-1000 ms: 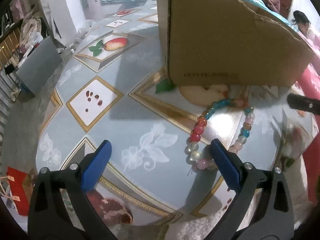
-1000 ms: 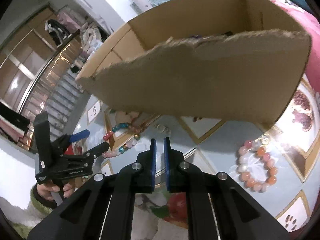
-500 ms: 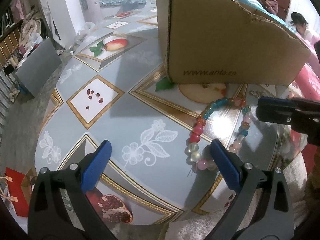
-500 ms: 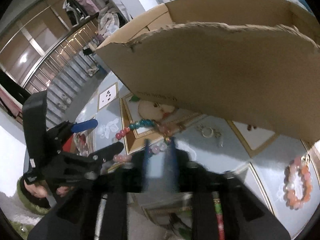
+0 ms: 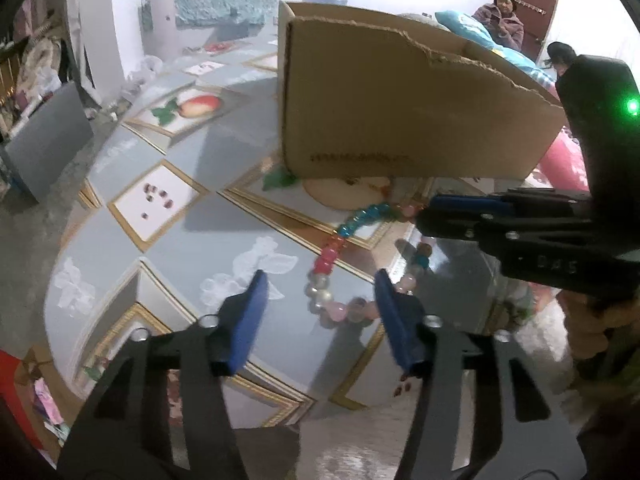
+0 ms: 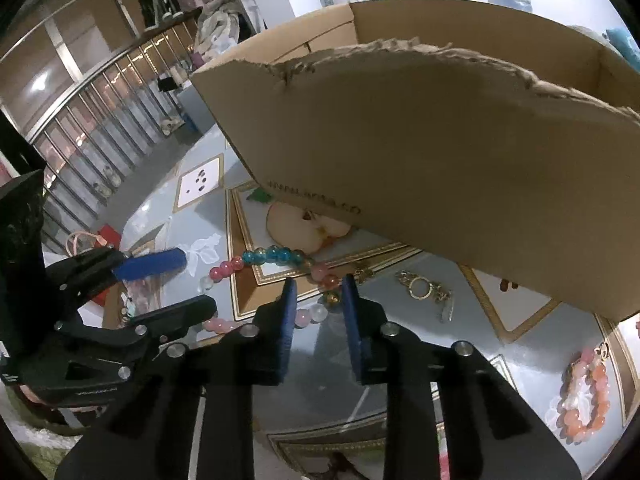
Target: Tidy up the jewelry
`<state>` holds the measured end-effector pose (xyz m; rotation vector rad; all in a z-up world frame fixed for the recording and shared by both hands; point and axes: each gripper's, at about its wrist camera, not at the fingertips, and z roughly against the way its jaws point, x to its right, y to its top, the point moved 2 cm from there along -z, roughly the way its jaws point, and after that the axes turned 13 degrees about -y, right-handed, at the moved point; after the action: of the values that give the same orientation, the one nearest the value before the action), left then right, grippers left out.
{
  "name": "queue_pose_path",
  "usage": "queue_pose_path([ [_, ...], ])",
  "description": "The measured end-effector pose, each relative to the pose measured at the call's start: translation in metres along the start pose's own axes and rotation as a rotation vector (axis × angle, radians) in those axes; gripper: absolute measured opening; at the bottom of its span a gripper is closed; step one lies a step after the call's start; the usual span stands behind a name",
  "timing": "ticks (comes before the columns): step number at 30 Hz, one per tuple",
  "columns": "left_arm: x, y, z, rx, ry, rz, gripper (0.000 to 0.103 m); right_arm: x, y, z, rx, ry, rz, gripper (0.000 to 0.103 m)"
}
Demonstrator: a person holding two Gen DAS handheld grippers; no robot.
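Left tool [image 5: 318, 296] has been closing; bracelet [image 5: 340, 264] lies flat between its jaws.

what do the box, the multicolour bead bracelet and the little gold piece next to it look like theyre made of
Box: plain brown corrugated cardboard, matte, with a ragged torn top edge.
Multicolour bead bracelet: round beads, glossy and partly see-through with highlights, so glass or acrylic; which one is unclear.
Gold piece: shiny yellow metal look, small rings and links; probably plated metal, too small to be sure.
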<state>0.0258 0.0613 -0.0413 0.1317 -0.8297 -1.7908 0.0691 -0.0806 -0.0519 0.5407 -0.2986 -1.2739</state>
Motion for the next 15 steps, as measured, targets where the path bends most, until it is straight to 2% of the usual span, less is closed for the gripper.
queue_pose_path([
  [2, 0.001, 0.000, -0.002, 0.003, -0.008, 0.003, 0.040, -0.001, -0.001, -0.002, -0.007, -0.002, -0.001, 0.014],
  [7, 0.002, 0.002, -0.006, -0.003, -0.024, 0.005, 0.023, -0.004, -0.008, 0.002, -0.042, 0.041, -0.006, 0.012],
  [15, 0.008, 0.005, -0.012, -0.017, 0.016, -0.034, 0.022, -0.005, -0.006, 0.000, -0.025, 0.017, 0.002, 0.012],
])
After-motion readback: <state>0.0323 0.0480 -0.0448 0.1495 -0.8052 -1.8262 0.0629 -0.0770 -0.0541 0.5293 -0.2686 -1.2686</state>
